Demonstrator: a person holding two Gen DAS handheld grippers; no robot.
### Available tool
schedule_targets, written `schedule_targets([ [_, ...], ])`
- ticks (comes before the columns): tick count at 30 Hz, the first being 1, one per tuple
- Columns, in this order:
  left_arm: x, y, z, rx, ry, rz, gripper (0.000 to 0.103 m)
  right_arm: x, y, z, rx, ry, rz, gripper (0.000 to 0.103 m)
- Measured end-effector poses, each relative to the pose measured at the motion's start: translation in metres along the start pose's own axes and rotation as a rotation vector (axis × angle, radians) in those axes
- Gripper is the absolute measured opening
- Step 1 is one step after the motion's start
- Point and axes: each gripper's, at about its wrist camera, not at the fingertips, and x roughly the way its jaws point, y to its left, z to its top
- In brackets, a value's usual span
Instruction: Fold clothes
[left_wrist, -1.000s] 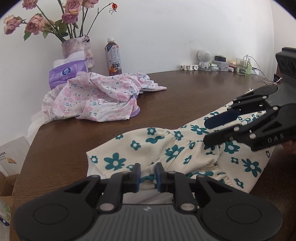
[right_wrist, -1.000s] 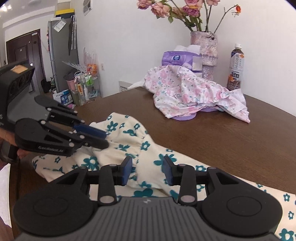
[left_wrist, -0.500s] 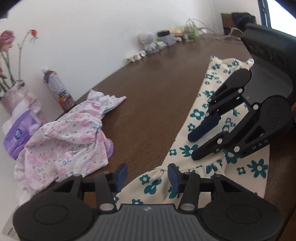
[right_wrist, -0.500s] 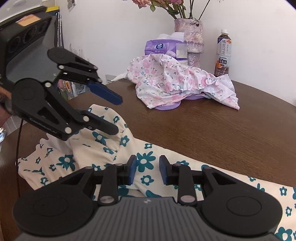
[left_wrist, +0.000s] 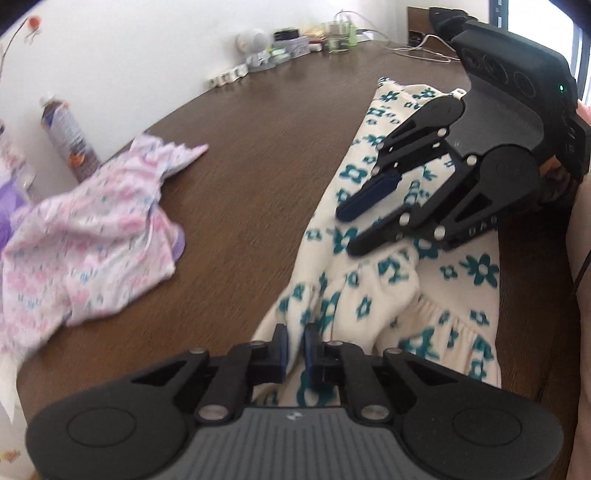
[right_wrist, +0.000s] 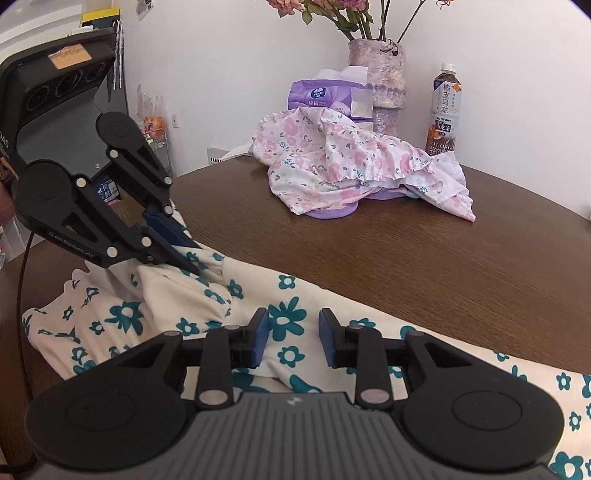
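The left gripper (left_wrist: 294, 345) is clenched on a fold of the cream dress (left_wrist: 373, 291) with teal flowers, at the frame's lower centre. The right gripper (right_wrist: 291, 338) hangs released above the dress on the table (right_wrist: 406, 243). A pink floral garment (right_wrist: 354, 162) lies beyond, upper centre.

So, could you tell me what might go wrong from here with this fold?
The left gripper pinches only a bunched edge of the cream dress, so the cloth may slip out. The right gripper is open above the dress, so one-sided pulling may drag it crooked across the table.
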Motion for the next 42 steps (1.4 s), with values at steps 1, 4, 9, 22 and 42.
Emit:
schedule_targets([
  [1, -0.002, 0.003, -0.005, -0.028, -0.001, -0.001, 0.008, 0.0, 0.0, 0.0, -0.001, 0.0, 0.0, 0.029],
  [4, -0.009, 0.009, -0.016, -0.095, -0.015, 0.011, 0.008, 0.0, -0.001, 0.0, -0.002, 0.0, 0.0, 0.03],
  [9, -0.021, 0.013, -0.032, -0.181, -0.015, 0.059, 0.008, 0.0, 0.0, 0.0, -0.005, 0.001, -0.004, 0.031],
  [22, -0.036, 0.001, -0.058, -0.372, -0.1, 0.175, 0.01, -0.012, 0.0, 0.004, -0.002, -0.044, -0.025, 0.035],
  [42, -0.039, -0.007, -0.068, -0.479, -0.153, 0.229, 0.012, -0.005, -0.038, -0.003, 0.076, -0.001, -0.172, 0.034],
])
